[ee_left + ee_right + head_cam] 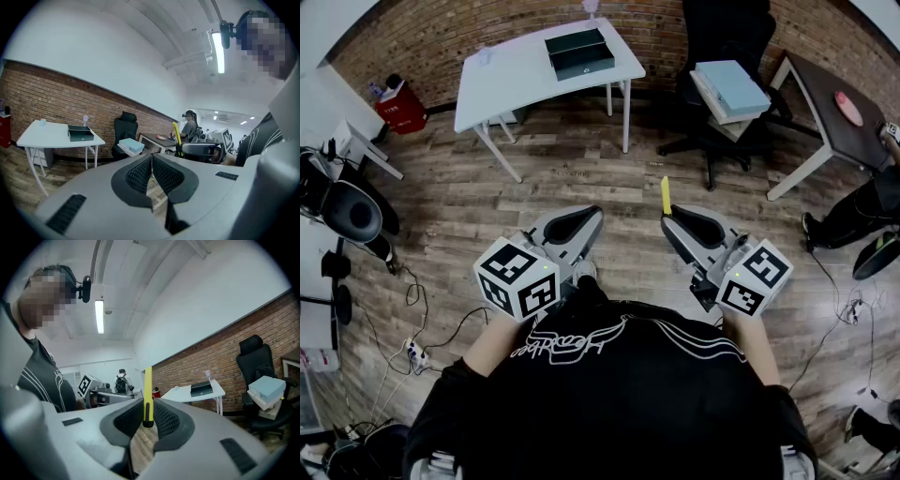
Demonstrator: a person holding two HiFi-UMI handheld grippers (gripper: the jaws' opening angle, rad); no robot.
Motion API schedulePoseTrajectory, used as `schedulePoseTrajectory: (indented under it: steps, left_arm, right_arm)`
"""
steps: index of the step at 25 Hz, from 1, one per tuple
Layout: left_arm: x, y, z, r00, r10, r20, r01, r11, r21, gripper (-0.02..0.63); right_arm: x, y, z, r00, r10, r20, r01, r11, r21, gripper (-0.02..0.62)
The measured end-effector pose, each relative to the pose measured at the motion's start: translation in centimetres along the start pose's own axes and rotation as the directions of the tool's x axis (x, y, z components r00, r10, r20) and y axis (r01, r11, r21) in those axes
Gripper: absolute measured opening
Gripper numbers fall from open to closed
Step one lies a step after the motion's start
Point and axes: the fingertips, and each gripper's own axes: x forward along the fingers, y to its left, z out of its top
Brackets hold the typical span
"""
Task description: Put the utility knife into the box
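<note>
Right gripper view: clamps a slim yellow plastic utility knife [148, 394] between the jaws of the right gripper [147, 422], long axis upright, blade end poking past the tips. Holds the left gripper [151, 164] empty, jaws pressed together. Needs, judging by the head view, to travel forward and leftward to the open dark green metal box [579, 53] on the white table [502, 89], well apart across the wooden floor [581, 178]; probably calls for tipping the knife flat to fit inside

Bright, even light falls from a ceiling tube lamp [218, 51], with strong fisheye bending and dark vignetted corners.
</note>
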Motion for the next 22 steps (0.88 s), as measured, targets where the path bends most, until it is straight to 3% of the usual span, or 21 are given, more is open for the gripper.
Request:
schedulePoseTrajectory:
  steps: [12,22]
  left_arm:
    - [1.1,3.5,-0.8,1.0,0.013,-0.026,-0.014,0.999,-0.032,0.034]
    - [6.6,8.9,0.5,0.998,-0.042,-0.044,0.04,0.998,-0.052,0.033]
  right_arm:
    - [3.0,-2.4,-1.3,1.0,-0.016,-0.023,0.017,0.999,0.041,0.066]
    - [6.5,-8.9,-1.9,0.996,-0.052,-0.071,0.056,0.997,0.056,0.066]
